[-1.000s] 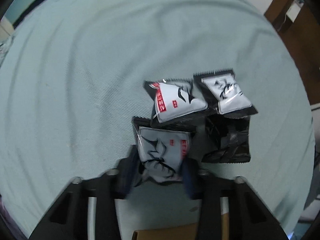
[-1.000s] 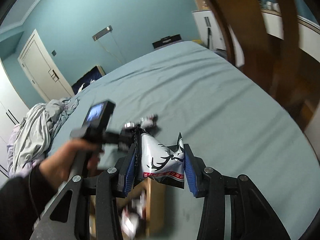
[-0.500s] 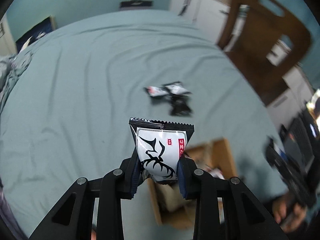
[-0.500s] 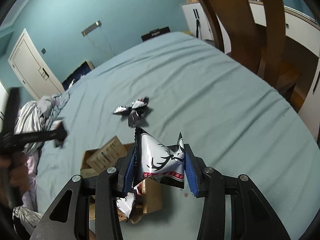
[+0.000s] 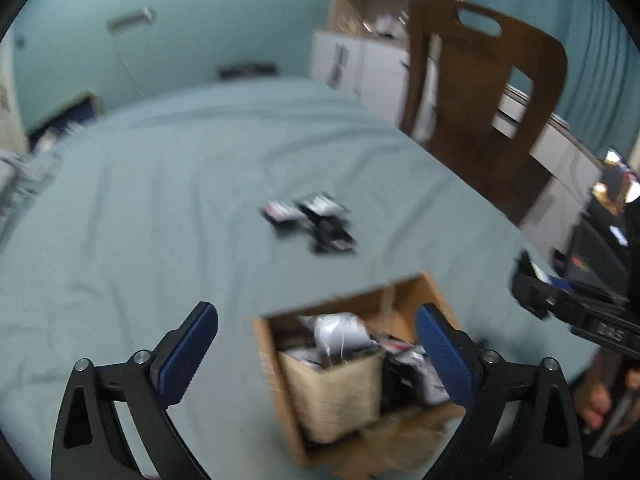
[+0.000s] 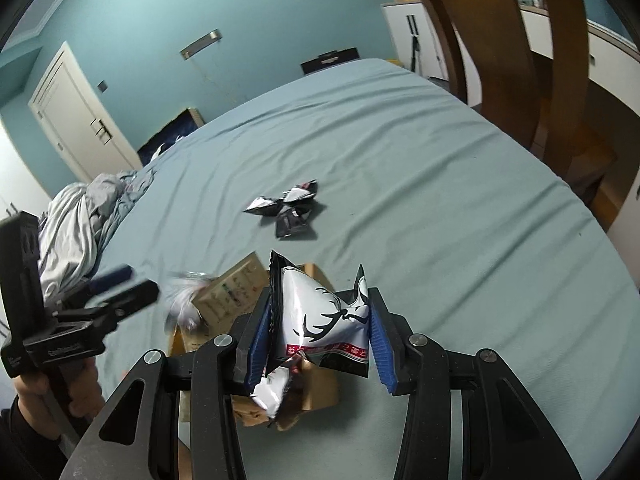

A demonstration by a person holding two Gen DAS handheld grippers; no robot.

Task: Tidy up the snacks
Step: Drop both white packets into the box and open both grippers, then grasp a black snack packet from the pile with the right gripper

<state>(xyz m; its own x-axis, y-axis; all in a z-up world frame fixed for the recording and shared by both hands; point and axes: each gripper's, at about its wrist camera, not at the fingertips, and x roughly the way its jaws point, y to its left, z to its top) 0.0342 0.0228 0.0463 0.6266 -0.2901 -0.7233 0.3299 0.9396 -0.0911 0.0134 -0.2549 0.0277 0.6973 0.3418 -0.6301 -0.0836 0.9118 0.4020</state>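
My left gripper is open and empty above a cardboard box that holds several snack packets; a white packet lies on top. My right gripper is shut on a white and black snack packet with an antler print, held above the same box. A small pile of snack packets lies on the bed further out; the pile also shows in the right wrist view. The left gripper shows at the left of the right wrist view.
The light blue bed sheet spreads all around. A wooden chair stands at the bed's right edge. Crumpled grey bedding lies at the left. White cabinets and a white door are behind.
My left gripper has opened and let go of its antler packet, which now lies in the box. The right gripper still holds its packet above the box.
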